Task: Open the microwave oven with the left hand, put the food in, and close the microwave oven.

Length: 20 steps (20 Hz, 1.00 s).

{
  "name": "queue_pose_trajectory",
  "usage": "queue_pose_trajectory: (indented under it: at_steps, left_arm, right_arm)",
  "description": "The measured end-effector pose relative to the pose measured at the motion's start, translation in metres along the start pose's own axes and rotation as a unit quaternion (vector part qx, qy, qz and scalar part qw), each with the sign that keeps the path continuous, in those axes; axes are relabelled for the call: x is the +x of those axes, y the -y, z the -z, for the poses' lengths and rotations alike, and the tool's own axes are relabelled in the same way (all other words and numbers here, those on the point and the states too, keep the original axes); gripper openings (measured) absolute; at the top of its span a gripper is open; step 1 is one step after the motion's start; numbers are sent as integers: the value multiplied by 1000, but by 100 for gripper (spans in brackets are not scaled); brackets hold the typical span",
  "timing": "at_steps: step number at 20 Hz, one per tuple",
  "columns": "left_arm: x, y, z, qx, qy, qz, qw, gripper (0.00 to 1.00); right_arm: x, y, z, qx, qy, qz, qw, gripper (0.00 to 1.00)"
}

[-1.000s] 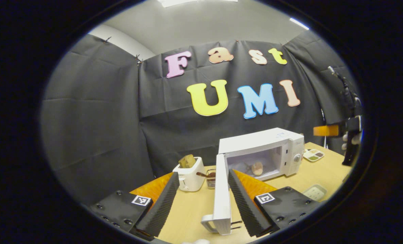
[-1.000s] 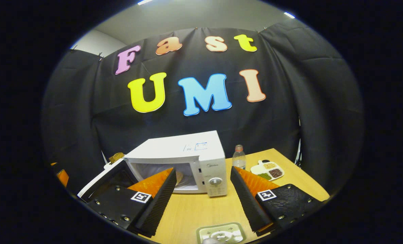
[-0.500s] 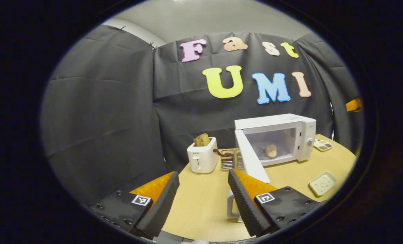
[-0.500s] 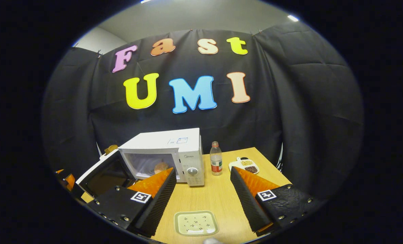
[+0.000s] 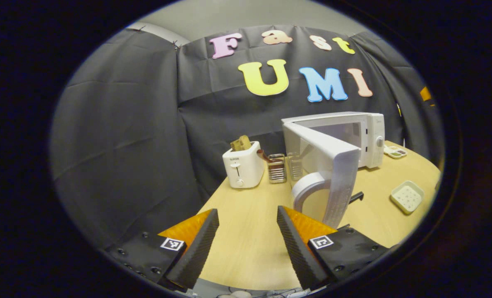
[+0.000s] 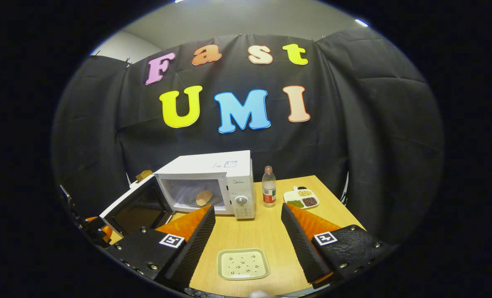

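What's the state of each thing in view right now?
microwave door: open, swung partway
food: inside the microwave
left gripper: jaws open, empty
right gripper: jaws open, empty
square dish: empty, on table
toaster: bread sticking up
bottle: upright, capped

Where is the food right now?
In the right gripper view the food lies inside the microwave, behind its open door, left of the bottle.
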<state>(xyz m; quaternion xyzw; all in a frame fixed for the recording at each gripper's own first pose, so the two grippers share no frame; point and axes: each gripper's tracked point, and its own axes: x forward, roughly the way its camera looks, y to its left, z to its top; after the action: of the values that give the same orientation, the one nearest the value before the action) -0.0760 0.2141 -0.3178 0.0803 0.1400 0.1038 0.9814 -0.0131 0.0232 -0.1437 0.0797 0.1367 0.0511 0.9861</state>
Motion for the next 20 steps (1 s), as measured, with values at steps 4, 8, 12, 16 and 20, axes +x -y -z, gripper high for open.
queue_pose_trajectory:
  at_steps: [4, 8, 12, 16, 20]
  left_arm:
    - [-11, 26, -7, 3, 5, 23, 1000, 94]
    - [-15, 69, -14, 17, 3, 55, 998, 93]
    - [-17, 121, -25, 27, 10, 89, 996, 92]
    - [-20, 179, -41, 32, 22, 133, 990, 94]
    - [-14, 231, -60, 27, 33, 163, 986, 93]
  right_arm:
    - [-1, 6, 7, 0, -10, 1, 1000, 98]
    - [0, 16, 5, 14, -9, 6, 1000, 98]
    - [3, 27, 8, 20, -17, 10, 1000, 98]
    - [7, 40, 10, 16, -25, 12, 1000, 98]
    - [10, 54, 9, 17, -29, 16, 999, 98]
